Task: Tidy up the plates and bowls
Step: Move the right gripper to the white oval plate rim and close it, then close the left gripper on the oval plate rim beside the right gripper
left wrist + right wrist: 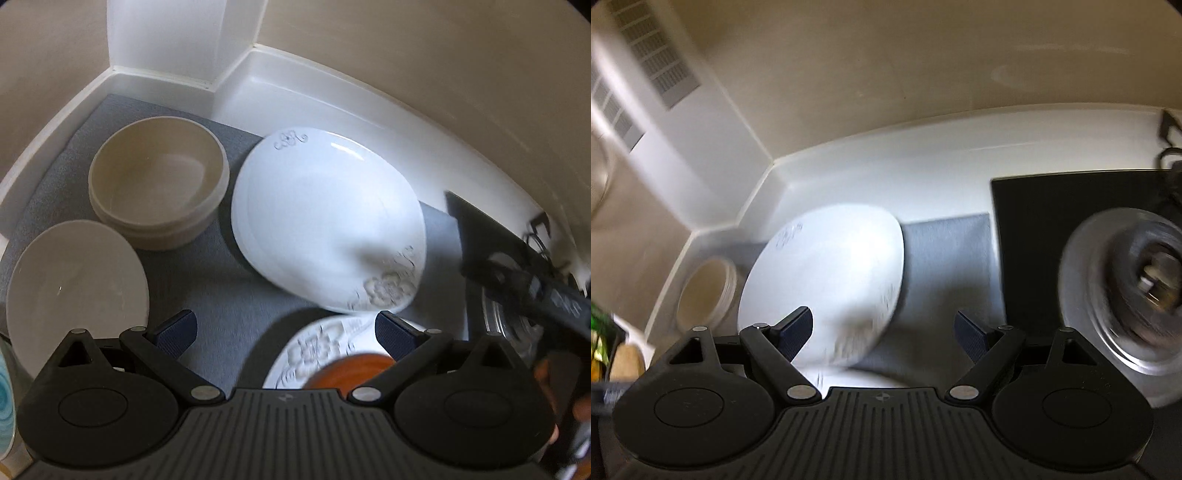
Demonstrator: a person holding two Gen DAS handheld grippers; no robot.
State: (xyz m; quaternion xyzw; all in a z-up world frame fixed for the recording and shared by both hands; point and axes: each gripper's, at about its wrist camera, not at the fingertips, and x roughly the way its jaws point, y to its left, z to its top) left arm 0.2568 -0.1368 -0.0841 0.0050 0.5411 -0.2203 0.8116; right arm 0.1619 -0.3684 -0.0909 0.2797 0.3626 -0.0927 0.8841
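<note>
A white plate with grey floral print (325,218) lies on the grey mat (207,273), right of a stack of beige bowls (159,181). A plain white plate (74,284) lies at the near left. Another floral plate (314,350) with an orange dish (351,373) on it sits just under my left gripper (284,328), which is open and empty. In the right wrist view the white plate (827,280) is blurred, with the beige bowls (705,295) to its left. My right gripper (882,328) is open and empty above the mat (945,251).
White counter and backsplash (295,96) run behind the mat. A black hob (1071,229) with a metal burner (1126,295) lies at the right. The other gripper's black body (528,288) crosses the left wrist view at right. A blue-swirl dish (5,387) peeks in at far left.
</note>
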